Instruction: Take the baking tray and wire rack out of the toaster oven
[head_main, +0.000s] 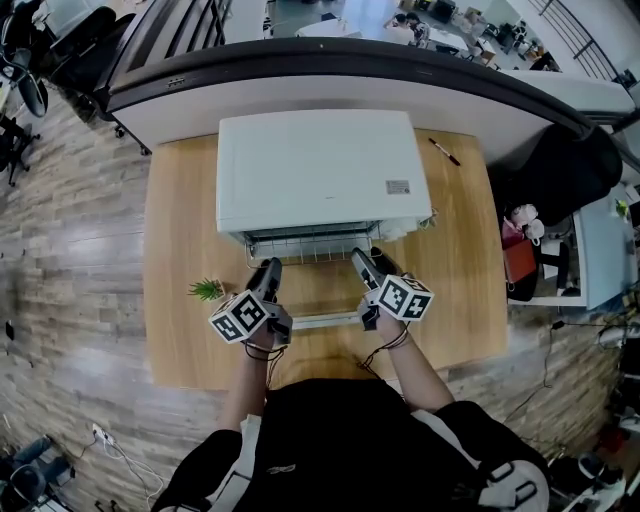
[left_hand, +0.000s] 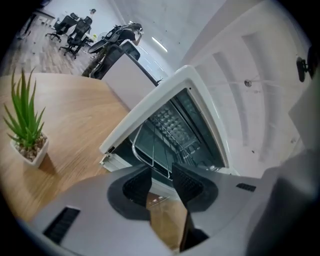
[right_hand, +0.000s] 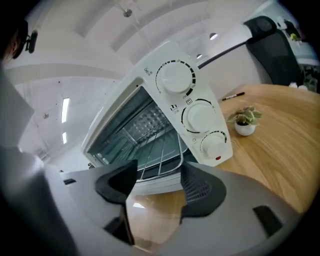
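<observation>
1. A white toaster oven (head_main: 320, 170) sits on a wooden table (head_main: 180, 220), seen from above. Its glass door (head_main: 315, 295) is folded down towards the person.
2. The wire rack (head_main: 310, 243) juts partway out of the oven mouth, and its front rim hangs over the lowered door. The rest of the rack is still inside.
3. A dimpled metal surface (left_hand: 170, 120) shows deeper in the oven. Whether it is the baking tray cannot be told.
4. The left gripper (head_main: 270, 264) points at the rack's left front corner. In the left gripper view its jaws stand a narrow gap apart. The rack's rim sits right at the tips, and the pads are not seen pressing on it.
5. The right gripper (head_main: 358, 256) points at the rack's right front corner. Its jaws gape wide and hold nothing, and the rim lies just beyond them.
6. Three white knobs (right_hand: 200, 116) run down the oven's right side.
7. A small potted plant (head_main: 207, 290) stands left of the door.
8. A pen (head_main: 445, 152) lies at the far right of the table.
</observation>
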